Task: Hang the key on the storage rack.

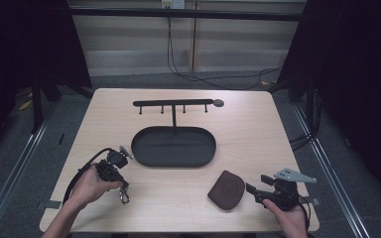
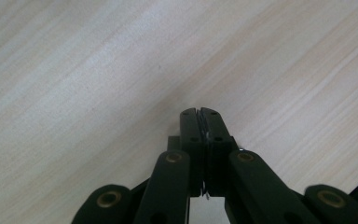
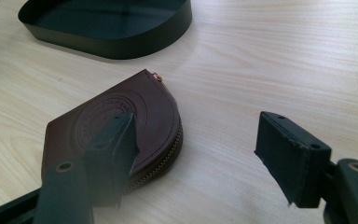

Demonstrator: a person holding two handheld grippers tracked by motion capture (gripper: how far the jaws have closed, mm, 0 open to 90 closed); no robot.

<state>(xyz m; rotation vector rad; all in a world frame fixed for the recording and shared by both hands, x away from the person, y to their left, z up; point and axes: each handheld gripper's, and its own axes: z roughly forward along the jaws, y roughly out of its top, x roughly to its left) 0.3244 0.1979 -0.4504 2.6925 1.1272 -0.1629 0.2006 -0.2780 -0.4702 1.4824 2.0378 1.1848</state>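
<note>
Brown leather, stitched and embossed with a round seal, forms one half-round zip pouch (image 3: 121, 122) lying flat on the pale wood-grain surface (image 1: 248, 134), just beside the right hand-held gripper (image 3: 205, 154), whose two padded jaws stand wide and empty. One dark oval metal tray (image 1: 173, 147) carries a four-pegged rail. The left hand-held gripper (image 2: 199, 113) is pressed closed on a thin metal piece.
</note>
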